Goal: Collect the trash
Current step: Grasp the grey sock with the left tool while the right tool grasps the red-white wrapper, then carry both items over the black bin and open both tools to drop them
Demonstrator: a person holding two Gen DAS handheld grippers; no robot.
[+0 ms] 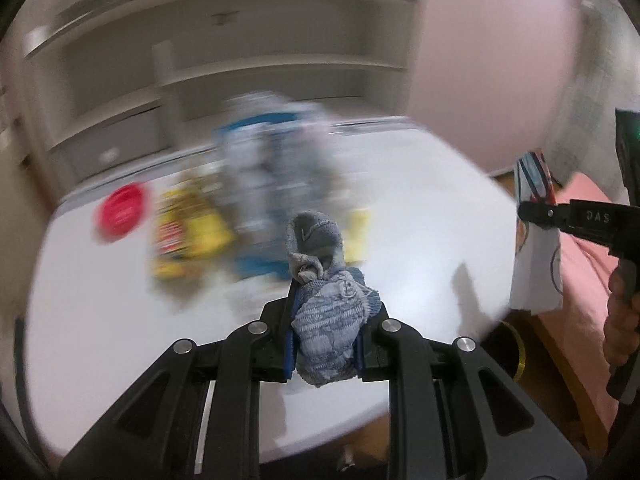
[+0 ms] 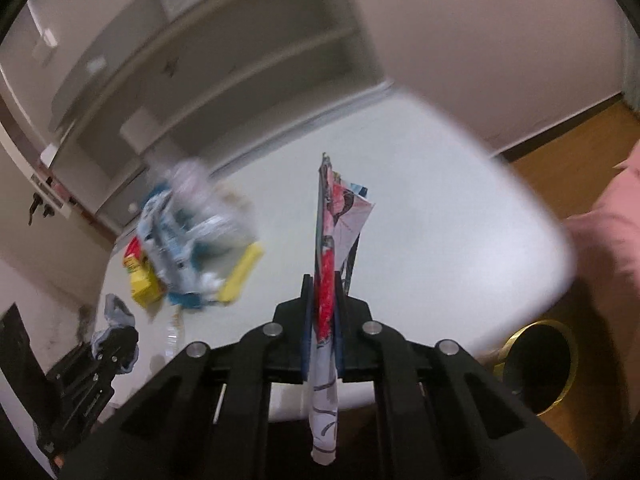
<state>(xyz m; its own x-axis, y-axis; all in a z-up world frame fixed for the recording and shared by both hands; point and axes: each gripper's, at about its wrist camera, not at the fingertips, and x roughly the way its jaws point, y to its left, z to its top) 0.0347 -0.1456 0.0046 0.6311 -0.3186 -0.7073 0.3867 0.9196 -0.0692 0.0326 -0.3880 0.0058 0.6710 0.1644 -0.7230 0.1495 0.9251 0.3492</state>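
Note:
My left gripper point(image 1: 326, 312) is shut on a blue-grey sock point(image 1: 324, 316) and holds it above the white table point(image 1: 120, 320). The sock and left gripper point(image 2: 114, 340) also show at the lower left of the right wrist view. My right gripper point(image 2: 325, 304) is shut on a folded paper with red and blue drawings point(image 2: 336, 232), held upright over the table's near edge. That paper point(image 1: 536, 240) and the right gripper point(image 1: 538, 212) appear at the right of the left wrist view. A black bin with a gold rim point(image 2: 536, 372) stands on the floor right of the table.
On the table lie a blurred blue-white plastic bag point(image 1: 272, 176), a yellow box point(image 1: 184, 236), a red round lid point(image 1: 122, 212) and a yellow flat piece point(image 2: 242, 276). White shelves point(image 1: 240, 60) stand behind. A pink bed point(image 1: 584, 264) is at the right.

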